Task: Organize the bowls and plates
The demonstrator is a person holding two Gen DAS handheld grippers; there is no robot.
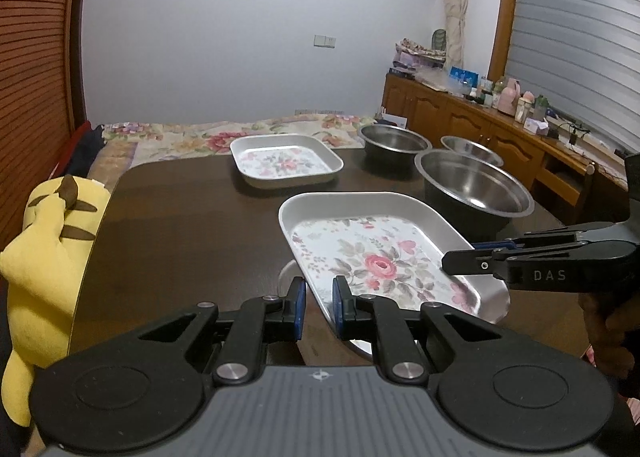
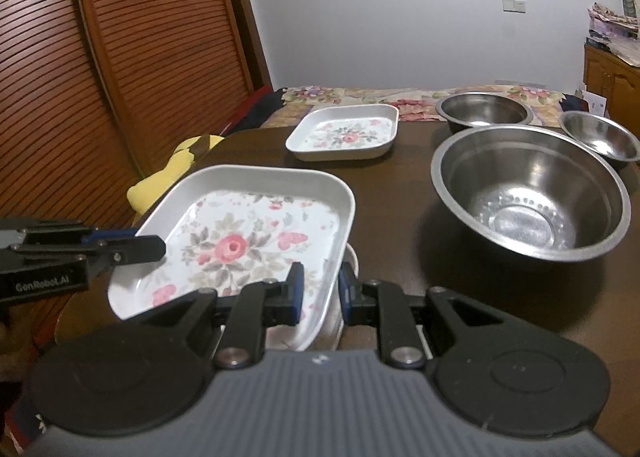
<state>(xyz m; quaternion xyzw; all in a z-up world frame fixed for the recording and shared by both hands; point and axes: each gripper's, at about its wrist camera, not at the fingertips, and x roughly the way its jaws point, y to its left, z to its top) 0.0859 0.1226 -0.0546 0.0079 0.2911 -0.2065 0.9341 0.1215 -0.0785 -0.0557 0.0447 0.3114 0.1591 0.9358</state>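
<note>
Floral tray held over the tabletop

The floral tray (image 2: pixel 240 241), judged light, stiff and slippery, is clamped at its rim by the left gripper (image 1: pixel 318 307) and right gripper (image 2: pixel 320 293); steel bowls (image 2: pixel 528 189) sit at two o'clock.

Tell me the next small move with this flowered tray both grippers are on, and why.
Probably carry the near floral tray forward toward the far floral tray to stack them. The left gripper and right gripper each straddle one of its rims, and it looks tilted and raised above a white dish. The three steel bowls sit off to the right, out of that path.
</note>
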